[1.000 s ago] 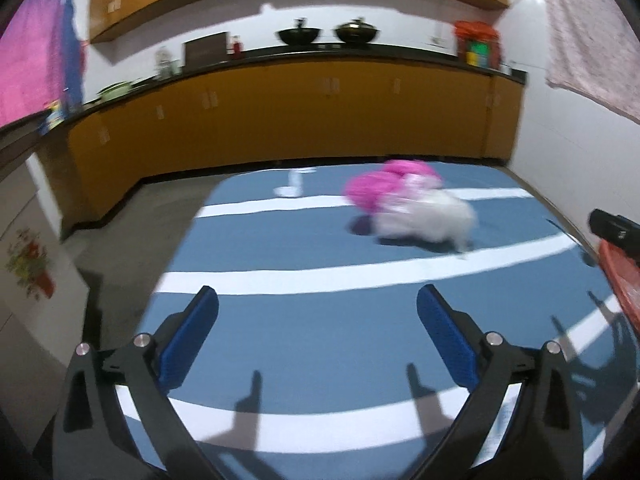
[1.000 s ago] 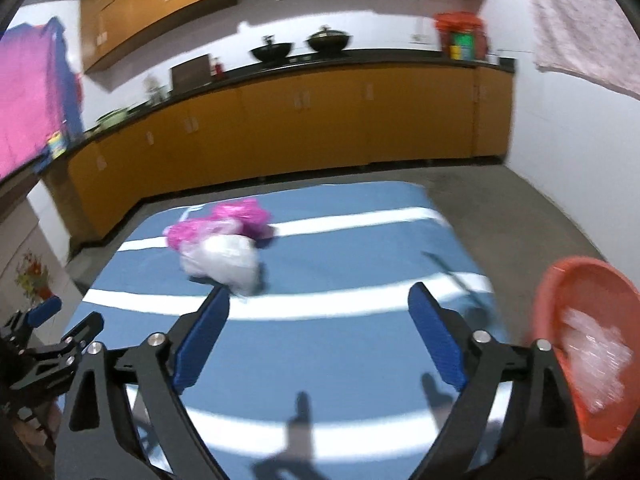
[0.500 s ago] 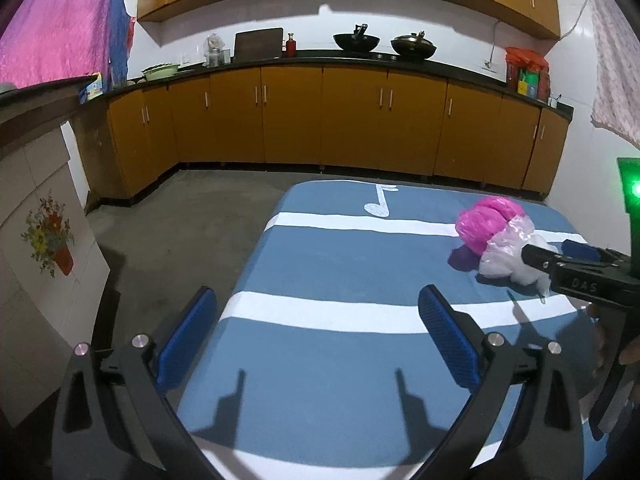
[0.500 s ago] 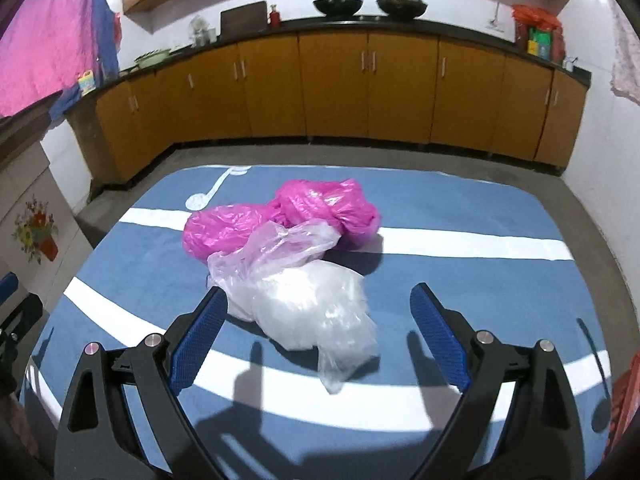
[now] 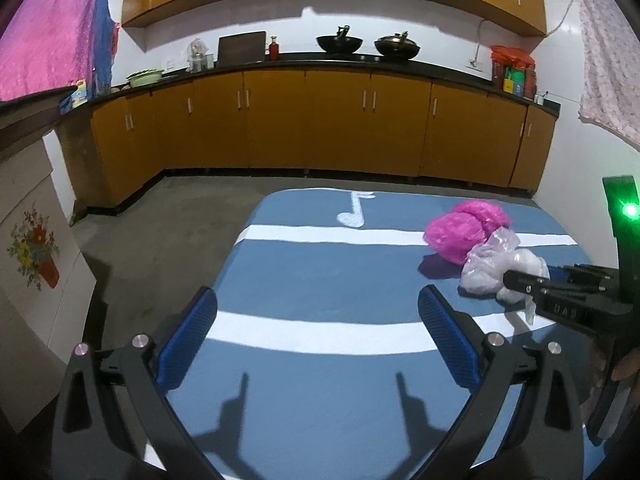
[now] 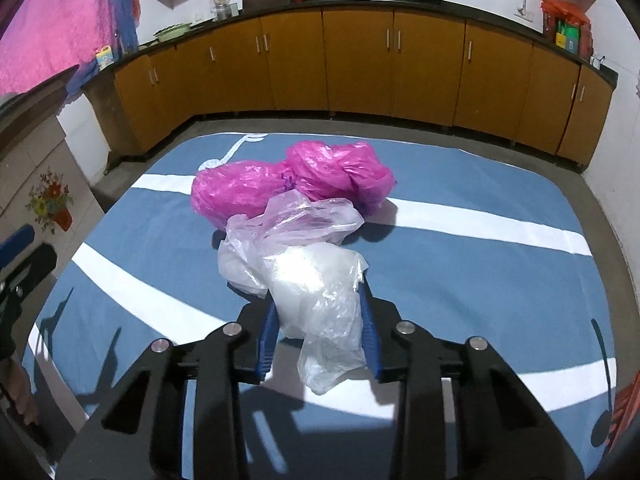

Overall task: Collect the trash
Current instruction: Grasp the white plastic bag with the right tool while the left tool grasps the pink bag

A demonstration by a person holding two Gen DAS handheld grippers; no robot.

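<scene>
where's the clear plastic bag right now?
In the right wrist view the clear plastic bag sits centre frame between the right gripper jaws, on the blue mat, touching the pink bags behind it.

My left gripper (image 5: pixel 318 334) has bare blue cloth (image 5: pixel 320 280) ahead. On my right, the clear plastic bag (image 6: pixel 316 280) fills the gap between the pads, and the pink bags (image 6: pixel 292 184) touching it block the way beyond.
</scene>
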